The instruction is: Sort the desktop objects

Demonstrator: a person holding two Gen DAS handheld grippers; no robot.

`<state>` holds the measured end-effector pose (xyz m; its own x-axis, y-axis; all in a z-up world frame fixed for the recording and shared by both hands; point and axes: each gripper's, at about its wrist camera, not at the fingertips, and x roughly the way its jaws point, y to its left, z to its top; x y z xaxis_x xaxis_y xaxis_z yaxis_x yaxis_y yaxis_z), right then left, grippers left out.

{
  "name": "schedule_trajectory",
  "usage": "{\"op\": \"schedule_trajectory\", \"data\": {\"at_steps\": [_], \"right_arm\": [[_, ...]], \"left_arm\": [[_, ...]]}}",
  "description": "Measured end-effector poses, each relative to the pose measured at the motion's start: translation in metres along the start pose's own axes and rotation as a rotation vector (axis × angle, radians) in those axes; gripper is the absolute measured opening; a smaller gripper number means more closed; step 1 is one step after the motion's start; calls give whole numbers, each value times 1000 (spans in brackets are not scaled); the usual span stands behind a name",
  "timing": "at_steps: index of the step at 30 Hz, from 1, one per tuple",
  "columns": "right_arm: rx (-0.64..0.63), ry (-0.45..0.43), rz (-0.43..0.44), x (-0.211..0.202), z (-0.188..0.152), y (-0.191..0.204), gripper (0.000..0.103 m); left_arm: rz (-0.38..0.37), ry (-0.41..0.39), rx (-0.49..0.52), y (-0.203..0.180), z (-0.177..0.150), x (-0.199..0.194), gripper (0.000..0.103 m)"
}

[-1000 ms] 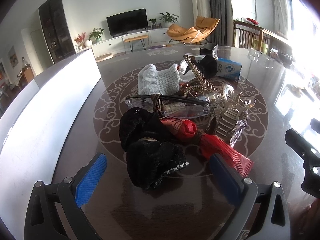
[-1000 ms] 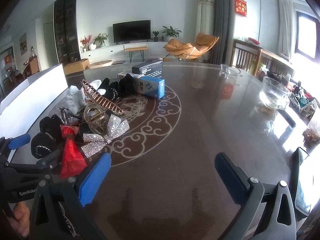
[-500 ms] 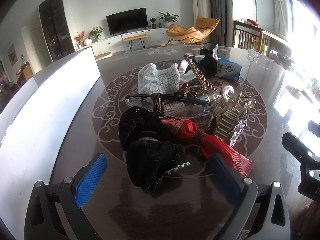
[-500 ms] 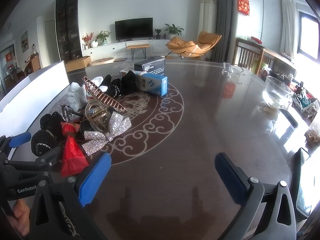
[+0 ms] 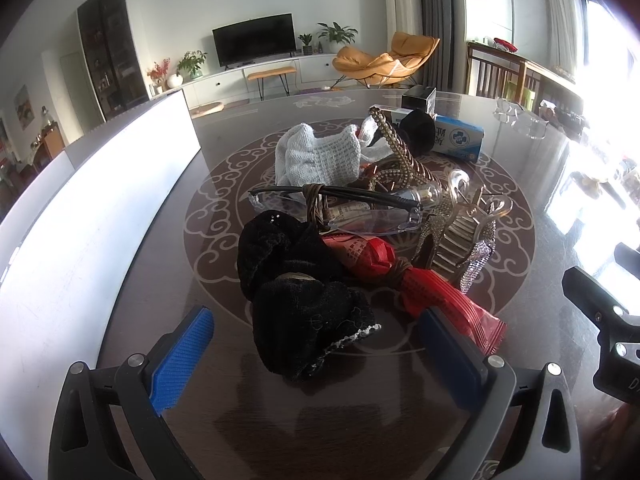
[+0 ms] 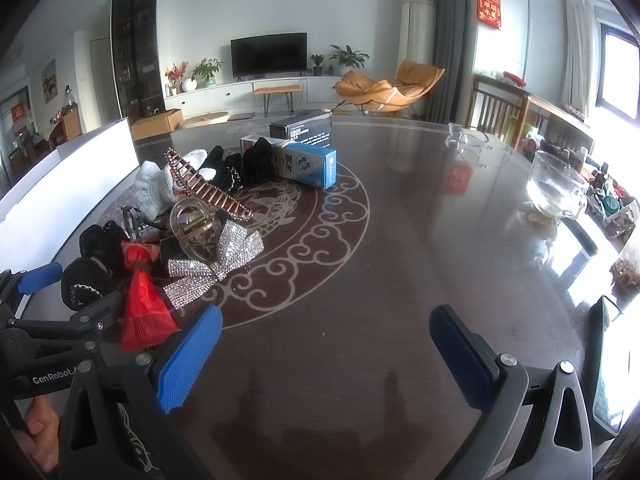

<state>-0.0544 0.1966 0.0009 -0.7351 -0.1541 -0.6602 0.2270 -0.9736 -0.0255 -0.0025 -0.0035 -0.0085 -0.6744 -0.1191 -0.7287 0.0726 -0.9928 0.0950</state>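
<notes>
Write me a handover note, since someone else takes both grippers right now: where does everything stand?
Left gripper: jaws open, empty, framing the near black scrunchie, not touching it.
Right gripper: jaws open, empty, over bare table.
Everything is in one pile on the table's round pattern: red wrapped packet, glasses, rhinestone bow, clear claw clip, white knit cloth, blue box, black box.
Done: nothing visibly sorted.
Left: all of it; the scrunchie looks like the natural first pick.

Left gripper (image 5: 316, 350) and right gripper (image 6: 324, 350) both gape wide, holding nothing.
</notes>
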Motion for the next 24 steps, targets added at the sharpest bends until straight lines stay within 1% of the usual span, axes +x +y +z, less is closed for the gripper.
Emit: {"op": "schedule_trajectory", "data": {"at_steps": [24], "right_arm": [[-1, 1, 1, 1, 0, 0, 103]], "left_arm": [[-1, 3, -5, 0, -2, 0, 103]]}}
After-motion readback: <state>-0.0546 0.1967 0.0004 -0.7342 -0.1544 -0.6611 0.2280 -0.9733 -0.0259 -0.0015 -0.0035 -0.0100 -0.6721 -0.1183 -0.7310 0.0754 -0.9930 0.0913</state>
